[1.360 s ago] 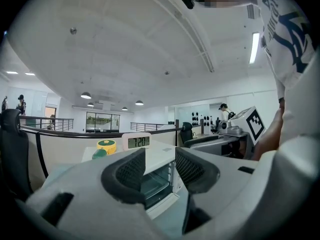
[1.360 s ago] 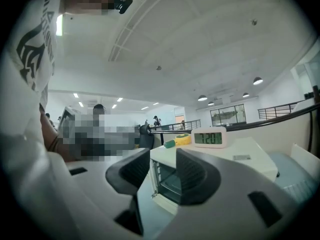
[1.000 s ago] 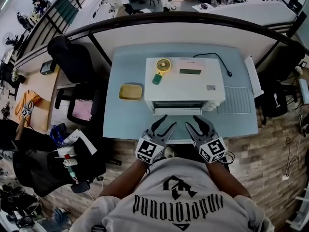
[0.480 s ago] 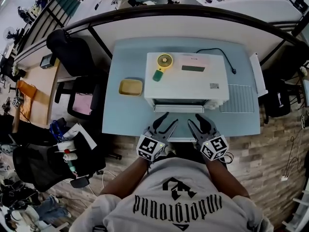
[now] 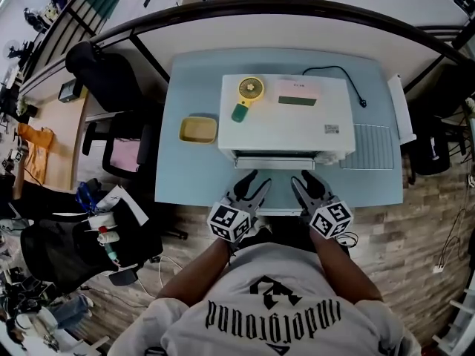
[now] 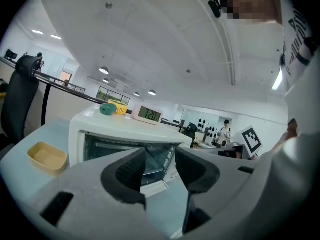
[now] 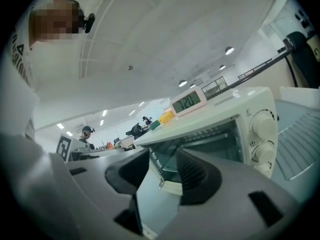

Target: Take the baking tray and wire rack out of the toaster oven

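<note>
The white toaster oven point(image 5: 286, 121) stands in the middle of the pale blue table point(image 5: 189, 176). Its glass door point(image 6: 159, 160) is tilted open toward me, and its cavity point(image 6: 107, 145) is dark, with only faint bars showing inside. My left gripper point(image 5: 252, 185) and right gripper point(image 5: 310, 185) hover side by side just in front of the door, near the table's front edge. Both are open with nothing between the jaws. The oven front fills the left gripper view past my left gripper point(image 6: 160, 166), and the door and control knobs point(image 7: 261, 134) show past my right gripper point(image 7: 162, 171).
A wire grid point(image 5: 369, 147) lies flat on the table right of the oven. A shallow yellow dish point(image 5: 198, 129) sits to its left. On the oven top are a yellow fan point(image 5: 251, 89), a green piece point(image 5: 240, 113) and a clock point(image 5: 297, 91). A black cable point(image 5: 334, 76) runs behind.
Both grippers have sunk a little and rolled, staying in front of the oven door. Their jaws stand as wide as before.
</note>
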### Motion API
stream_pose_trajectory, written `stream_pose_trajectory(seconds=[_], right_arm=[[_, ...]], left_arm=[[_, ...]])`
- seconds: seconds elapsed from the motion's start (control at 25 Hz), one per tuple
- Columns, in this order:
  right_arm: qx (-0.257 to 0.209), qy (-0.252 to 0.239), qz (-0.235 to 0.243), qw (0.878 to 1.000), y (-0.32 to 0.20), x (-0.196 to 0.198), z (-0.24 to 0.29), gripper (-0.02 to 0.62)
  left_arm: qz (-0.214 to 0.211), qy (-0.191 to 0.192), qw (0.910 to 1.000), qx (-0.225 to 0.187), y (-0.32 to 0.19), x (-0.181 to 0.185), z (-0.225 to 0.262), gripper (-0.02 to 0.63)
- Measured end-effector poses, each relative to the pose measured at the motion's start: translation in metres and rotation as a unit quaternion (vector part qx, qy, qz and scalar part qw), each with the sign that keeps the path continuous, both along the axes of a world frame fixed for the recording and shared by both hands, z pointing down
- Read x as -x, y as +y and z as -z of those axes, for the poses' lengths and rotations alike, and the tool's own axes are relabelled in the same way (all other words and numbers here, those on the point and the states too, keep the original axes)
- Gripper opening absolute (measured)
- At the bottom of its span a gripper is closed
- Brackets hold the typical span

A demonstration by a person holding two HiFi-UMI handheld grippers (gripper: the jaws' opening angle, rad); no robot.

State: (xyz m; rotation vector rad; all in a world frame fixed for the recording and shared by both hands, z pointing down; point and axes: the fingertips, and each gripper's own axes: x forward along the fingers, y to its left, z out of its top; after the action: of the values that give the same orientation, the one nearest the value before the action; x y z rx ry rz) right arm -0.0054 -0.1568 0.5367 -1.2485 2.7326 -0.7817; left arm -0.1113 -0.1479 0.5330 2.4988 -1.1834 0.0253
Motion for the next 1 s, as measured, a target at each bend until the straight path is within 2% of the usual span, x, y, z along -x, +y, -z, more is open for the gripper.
stream_pose_trajectory(seconds=[0.16, 0.4, 0.72, 1.0], right_arm=[[0.039, -0.04, -0.02, 0.998, -0.006, -0.008, -0.02, 0.178], [0.076, -0.071, -0.044, 0.994, -0.014, -0.017, -0.05, 0.178], [0.113, -0.085, -0.057, 0.988, -0.023, -0.024, -0.085, 0.183], [0.159, -0.138, -0.079, 0.974, -0.034, -0.032, -0.111, 0.184]], left_arm=[[0.002, 0.015, 0.9996, 0.024, -0.004, -0.002, -0.018, 0.192], [0.016, 0.048, 0.9965, 0.066, -0.012, 0.001, -0.048, 0.193], [0.031, 0.089, 0.9895, 0.109, -0.02, -0.001, -0.078, 0.195], [0.053, 0.133, 0.9779, 0.152, -0.027, -0.003, -0.106, 0.193]])
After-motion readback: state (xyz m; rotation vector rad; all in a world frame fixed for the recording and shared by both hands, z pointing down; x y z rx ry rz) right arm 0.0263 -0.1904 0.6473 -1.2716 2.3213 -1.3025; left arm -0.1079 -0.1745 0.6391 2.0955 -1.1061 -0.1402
